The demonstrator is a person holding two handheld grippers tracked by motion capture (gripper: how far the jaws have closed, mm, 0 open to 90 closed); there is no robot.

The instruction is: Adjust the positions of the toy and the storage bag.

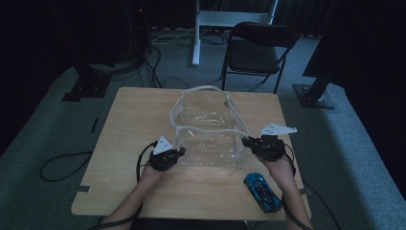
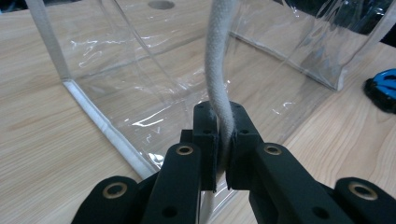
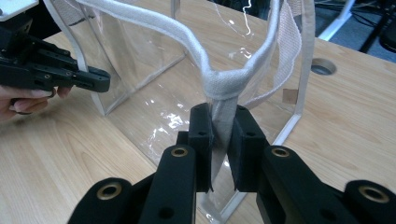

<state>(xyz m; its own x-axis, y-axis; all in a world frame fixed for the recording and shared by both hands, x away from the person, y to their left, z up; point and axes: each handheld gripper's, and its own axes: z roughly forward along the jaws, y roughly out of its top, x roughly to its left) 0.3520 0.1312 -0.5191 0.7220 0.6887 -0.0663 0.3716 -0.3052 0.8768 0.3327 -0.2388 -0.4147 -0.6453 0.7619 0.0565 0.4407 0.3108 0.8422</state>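
Step in hand: both grippers hold the clear bag (image 1: 208, 134) by its white straps at the two sides of its mouth, which I judge to be spreading it open, probably so the blue toy car (image 1: 262, 191) can go in.
Left gripper (image 1: 180, 152): jaws clamped on the white rope strap (image 2: 218, 84); in the left gripper view the strap runs up out of the pinch between the two pads.
Right gripper (image 1: 247, 142): jaws clamped on the flat white webbing strap (image 3: 223, 100), just below the point where its two runs meet.
Bag's place: upright at the middle of the table (image 1: 134, 120), its near bottom edge between the two grippers, its mouth facing up.
Bag against fingers: the left strap sits fully between the left pads; the right strap is pinched flat between the right pads, and the clear wall hangs just beyond each pair of pads.
Toy car's place: on the table near the near right corner, just beside the person's right forearm, apart from the bag.
Next move, as I judge it: keep both pinches firm and the mouth wide, with even pull so the soft walls do not fold; one gripper must then let go to fetch the car, and the bag may sag on that side.
Risk: a strap slipping out of a pinch.
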